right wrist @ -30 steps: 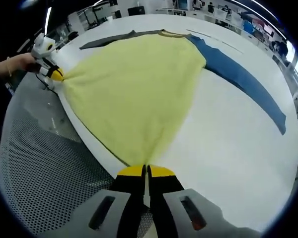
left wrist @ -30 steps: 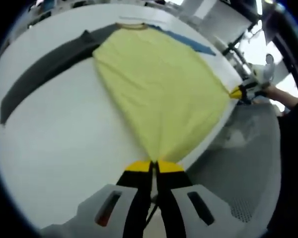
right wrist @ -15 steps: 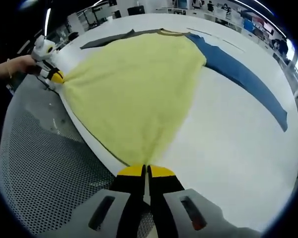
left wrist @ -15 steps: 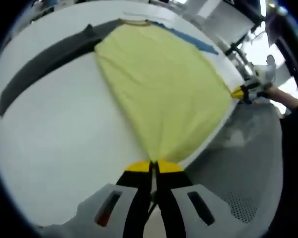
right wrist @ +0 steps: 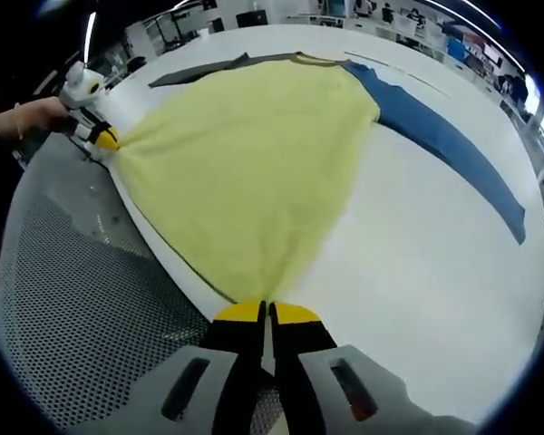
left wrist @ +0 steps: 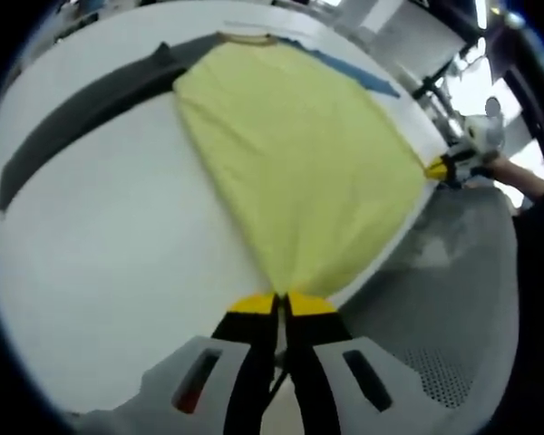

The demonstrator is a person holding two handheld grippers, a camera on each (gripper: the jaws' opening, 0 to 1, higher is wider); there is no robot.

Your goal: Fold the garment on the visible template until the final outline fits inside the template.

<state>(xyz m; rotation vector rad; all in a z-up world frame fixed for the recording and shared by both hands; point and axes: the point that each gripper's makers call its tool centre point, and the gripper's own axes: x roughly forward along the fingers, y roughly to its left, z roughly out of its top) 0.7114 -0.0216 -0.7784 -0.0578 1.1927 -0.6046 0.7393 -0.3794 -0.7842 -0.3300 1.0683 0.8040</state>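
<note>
Currently: garment [left wrist: 299, 163], yellow body with 1 grey and 1 blue sleeve, spread on white table [left wrist: 100, 245] ahead of both jaws. Left gripper [left wrist: 282, 304] and right gripper [right wrist: 268, 313] each clamped on a hem corner. Nothing shifted since 1 second ago; folding not begun.

— Colours? 
— Garment [right wrist: 254, 172]: pale yellow body, one dark grey sleeve [left wrist: 82, 113], one blue sleeve [right wrist: 444, 145]. 
— Table [left wrist: 100, 263]? 
— White. Hand-held gripper [right wrist: 265, 313] tips yellow over black.
</note>
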